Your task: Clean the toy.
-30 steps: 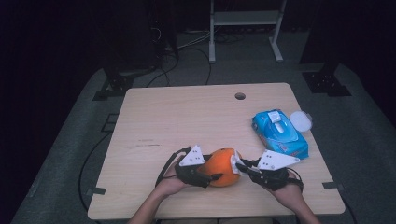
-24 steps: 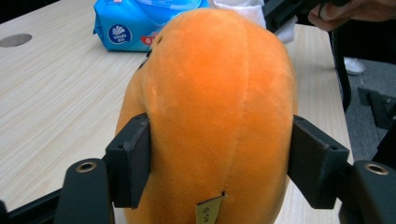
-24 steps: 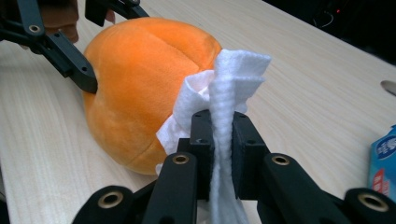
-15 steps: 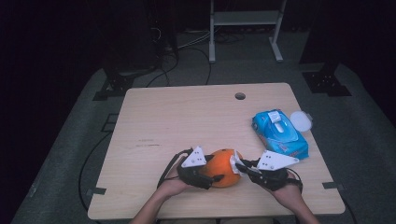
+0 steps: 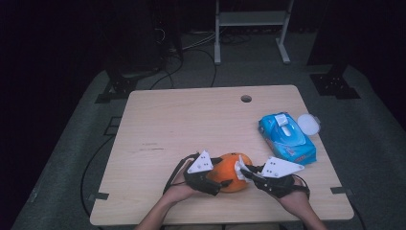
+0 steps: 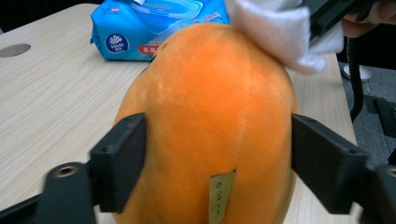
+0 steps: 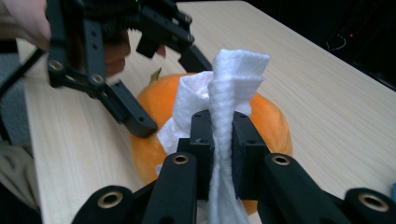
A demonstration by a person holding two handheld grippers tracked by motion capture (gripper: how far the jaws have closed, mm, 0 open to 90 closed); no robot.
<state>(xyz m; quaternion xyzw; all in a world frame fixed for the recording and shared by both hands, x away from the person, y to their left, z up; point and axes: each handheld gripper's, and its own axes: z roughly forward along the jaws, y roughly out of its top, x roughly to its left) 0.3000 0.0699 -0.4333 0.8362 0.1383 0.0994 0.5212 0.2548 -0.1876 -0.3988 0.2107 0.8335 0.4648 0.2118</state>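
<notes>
An orange plush toy [image 5: 231, 171] lies near the table's front edge. My left gripper [image 5: 216, 178] is shut on it, its two jaws pressing the toy's sides [image 6: 215, 121]. My right gripper [image 5: 243, 171] is shut on a folded white wipe [image 7: 223, 100], and the wipe [image 5: 239, 168] rests against the right side of the toy [image 7: 266, 122]. In the left gripper view the wipe [image 6: 280, 29] touches the toy's upper right. In the right gripper view the left gripper [image 7: 159, 93] straddles the toy from the far side.
A blue pack of wet wipes [image 5: 287, 136] lies at the right of the table, its white lid [image 5: 308, 123] flipped out beside it. A round cable hole [image 5: 246, 98] sits near the back edge. Cables and stand feet lie on the floor beyond.
Both grippers and the toy stay in place near the front edge. The wipe has shifted only slightly on the toy's right side.
</notes>
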